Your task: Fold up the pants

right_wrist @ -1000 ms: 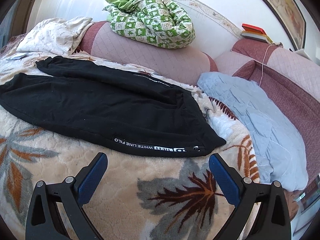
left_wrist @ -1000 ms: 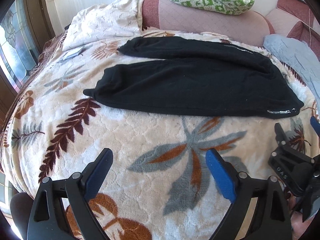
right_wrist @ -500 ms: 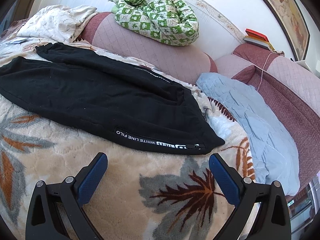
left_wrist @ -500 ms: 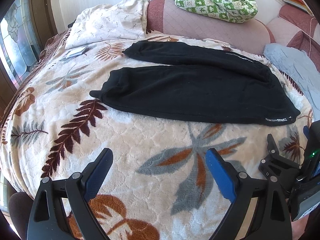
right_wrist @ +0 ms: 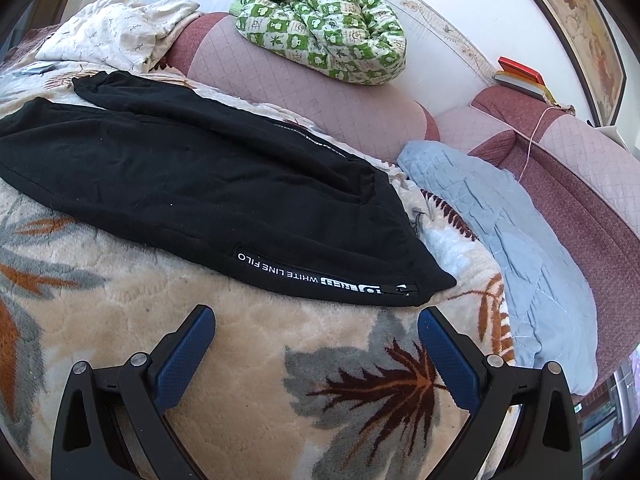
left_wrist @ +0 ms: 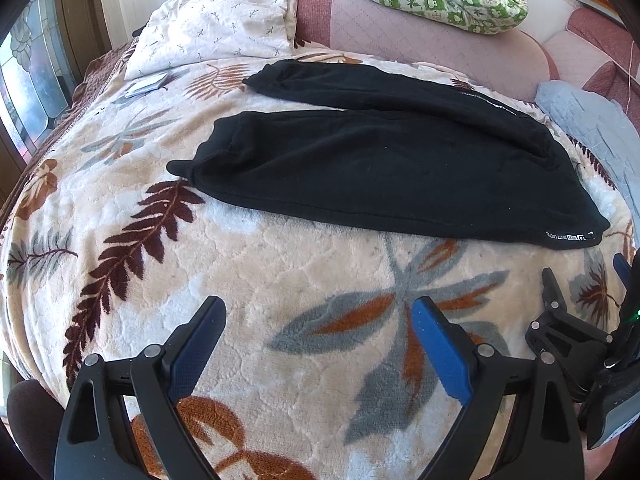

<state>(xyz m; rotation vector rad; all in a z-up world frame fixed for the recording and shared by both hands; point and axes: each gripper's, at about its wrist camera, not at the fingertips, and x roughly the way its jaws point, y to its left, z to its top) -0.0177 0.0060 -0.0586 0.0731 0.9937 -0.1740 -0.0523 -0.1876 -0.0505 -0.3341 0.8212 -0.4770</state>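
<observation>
Both tongs spread wide, holding nothing: left tongs (left_wrist: 316, 322), right tongs (right_wrist: 316, 330). Black fleece pants (left_wrist: 384, 168) lie flat on the leaf-patterned plush bed blanket (left_wrist: 248, 276), just ahead of both; 2 legs splayed apart, probably laid out for the first fold. Waistband corner nearest right tongs.

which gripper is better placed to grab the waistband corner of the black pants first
Probably the right gripper. Its open jaws point at the near waistband corner of the black pants, just ahead across the leaf-print blanket. The left gripper, also open, faces the near leg's middle, with more blanket between.
</observation>
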